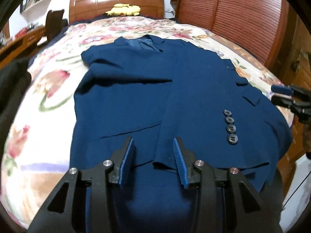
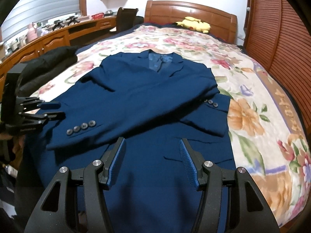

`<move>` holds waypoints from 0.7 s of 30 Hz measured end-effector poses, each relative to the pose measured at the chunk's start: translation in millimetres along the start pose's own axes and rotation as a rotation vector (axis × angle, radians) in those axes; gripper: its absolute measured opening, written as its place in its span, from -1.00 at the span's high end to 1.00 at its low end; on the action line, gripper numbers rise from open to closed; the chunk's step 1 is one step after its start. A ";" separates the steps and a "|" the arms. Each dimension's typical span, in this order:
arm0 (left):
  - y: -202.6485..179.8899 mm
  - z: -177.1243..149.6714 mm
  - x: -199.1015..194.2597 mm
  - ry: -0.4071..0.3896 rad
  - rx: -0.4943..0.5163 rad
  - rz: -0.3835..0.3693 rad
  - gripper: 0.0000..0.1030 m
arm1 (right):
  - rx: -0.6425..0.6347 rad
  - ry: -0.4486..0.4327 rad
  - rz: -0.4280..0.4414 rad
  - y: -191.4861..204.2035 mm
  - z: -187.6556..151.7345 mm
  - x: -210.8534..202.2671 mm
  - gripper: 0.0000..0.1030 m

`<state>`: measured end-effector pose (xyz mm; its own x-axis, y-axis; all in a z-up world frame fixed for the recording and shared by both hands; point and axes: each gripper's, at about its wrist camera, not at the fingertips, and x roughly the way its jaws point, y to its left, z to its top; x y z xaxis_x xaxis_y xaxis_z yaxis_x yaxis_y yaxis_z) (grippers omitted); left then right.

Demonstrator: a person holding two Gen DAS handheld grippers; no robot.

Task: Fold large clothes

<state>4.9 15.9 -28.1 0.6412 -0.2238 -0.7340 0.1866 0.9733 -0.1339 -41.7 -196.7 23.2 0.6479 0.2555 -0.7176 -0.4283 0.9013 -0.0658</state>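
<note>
closest to us, both claws hang over the hem end of the navy jacket, which lies face up on the floral bedspread with both sleeves folded across its front. the right gripper stands spread, nothing between its blue pads, the lower front panel right beneath it and a pocket slit just past its right finger. the left gripper is also spread and holds nothing; the cuff end of one folded sleeve lies under its right finger, though in this blurred view we cannot tell whether the pad touches the cloth.

we judge the jacket to be a soft but fairly weighty woven cloth, with some body in the front panels and lapels: it should drape rather than flop, hold a crease loosely, and not slip much on the fuzzy cover. it is not fragile, but the cuff buttons are hard lumps best kept out of a pinch. the good places to take hold, in our view, are the two bottom corners of the hem, one per claw, pinching through all layers so the folded sleeves stay trapped as the lower half goes up.

farther off, the second cuff rests near the jacket's right edge, then the collar points toward the headboard, where a yellow plush toy sits.
</note>
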 end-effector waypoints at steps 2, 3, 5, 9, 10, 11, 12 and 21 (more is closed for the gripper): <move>2.1 -0.7 0.4 -0.003 -0.013 -0.009 0.22 | 0.001 0.005 -0.003 -1.2 -2.1 0.8 -0.12; 2.2 -1.4 0.0 -0.004 -0.017 -0.011 0.22 | 0.001 0.007 -0.007 -1.4 -3.2 1.2 -0.12; 1.4 -2.3 -0.5 -0.008 -0.020 -0.011 0.22 | 0.001 0.014 -0.013 -1.7 -5.5 3.5 -0.12; 0.1 -3.9 -1.8 -0.010 -0.015 -0.005 0.22 | 0.003 0.023 -0.012 -2.6 -8.9 5.9 -0.12; -0.8 -4.4 -2.5 -0.012 -0.014 -0.006 0.22 | 0.003 0.024 -0.012 -2.5 -9.9 6.3 -0.12; -1.4 -4.9 -3.3 -0.012 -0.013 -0.008 0.22 | 0.004 0.026 -0.012 -2.5 -11.1 6.5 -0.12; -2.0 -5.5 -4.3 -0.012 -0.011 -0.009 0.22 | 0.004 0.027 -0.011 -2.8 -12.4 6.7 -0.12; -11.4 -7.4 -8.9 -0.021 0.018 -0.016 0.22 | 0.007 0.031 -0.020 -4.8 -18.6 7.3 -0.12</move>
<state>-8.5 7.1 -25.0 0.6534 -0.2407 -0.7178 0.2099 0.9685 -0.1337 -46.6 -205.7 5.4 0.6365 0.2269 -0.7371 -0.4111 0.9084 -0.0754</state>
